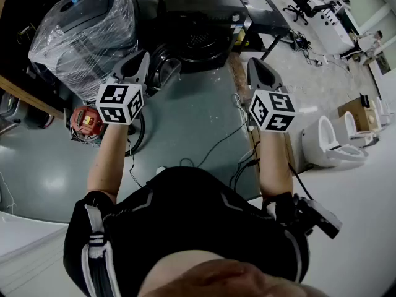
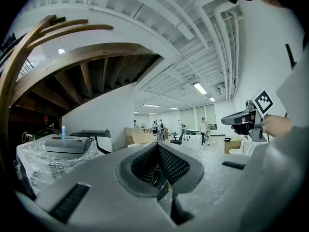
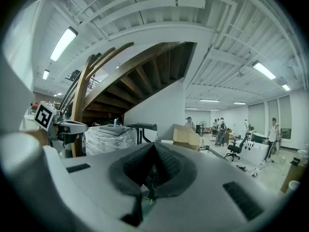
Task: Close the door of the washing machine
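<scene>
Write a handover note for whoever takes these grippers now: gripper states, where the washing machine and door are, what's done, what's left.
Left gripper: shut, empty, held level in the air.
Right gripper: shut, empty, alongside it.
Washing machine: black, on the floor ahead; its round door looks swung open, on the left gripper's side.
Done: nothing yet; neither gripper appears to touch the door.
Left: push the door shut, probably with the left gripper, which is nearer.

1. Left gripper (image 1: 142, 60) points level toward the far side, its jaws pressed together with nothing between.
2. Right gripper (image 1: 256, 67) is held alongside, also closed and empty.
3. Left forearm (image 1: 106, 161) and right forearm (image 1: 276, 169) reach forward, well apart.
</scene>
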`<state>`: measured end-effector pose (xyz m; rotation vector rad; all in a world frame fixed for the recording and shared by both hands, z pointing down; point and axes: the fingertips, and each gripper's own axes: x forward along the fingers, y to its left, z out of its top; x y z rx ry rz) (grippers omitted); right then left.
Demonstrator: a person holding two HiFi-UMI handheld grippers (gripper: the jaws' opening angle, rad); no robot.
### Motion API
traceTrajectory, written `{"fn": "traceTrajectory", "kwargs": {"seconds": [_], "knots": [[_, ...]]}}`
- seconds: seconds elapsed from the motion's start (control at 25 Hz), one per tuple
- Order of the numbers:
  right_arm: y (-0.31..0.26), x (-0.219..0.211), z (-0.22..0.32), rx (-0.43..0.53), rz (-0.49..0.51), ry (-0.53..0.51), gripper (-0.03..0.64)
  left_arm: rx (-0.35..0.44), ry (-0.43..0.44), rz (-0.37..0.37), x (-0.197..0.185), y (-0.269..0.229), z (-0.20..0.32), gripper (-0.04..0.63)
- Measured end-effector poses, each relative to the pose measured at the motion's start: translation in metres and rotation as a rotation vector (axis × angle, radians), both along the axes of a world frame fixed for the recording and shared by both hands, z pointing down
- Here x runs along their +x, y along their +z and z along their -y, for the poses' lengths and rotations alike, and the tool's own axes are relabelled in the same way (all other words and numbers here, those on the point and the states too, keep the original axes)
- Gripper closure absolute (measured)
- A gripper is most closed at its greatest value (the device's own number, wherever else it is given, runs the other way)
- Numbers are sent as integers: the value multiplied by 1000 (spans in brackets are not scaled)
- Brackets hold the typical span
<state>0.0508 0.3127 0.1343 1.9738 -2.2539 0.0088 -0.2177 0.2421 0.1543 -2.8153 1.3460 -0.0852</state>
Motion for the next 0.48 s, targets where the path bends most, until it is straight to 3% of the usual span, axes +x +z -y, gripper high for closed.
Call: {"fn": "traceTrajectory", "kwargs": {"seconds": [0.48], "knots": [[-3, -14, -7, 21, -18, -16, 614, -1, -12, 14, -13, 7, -5, 592]]}}
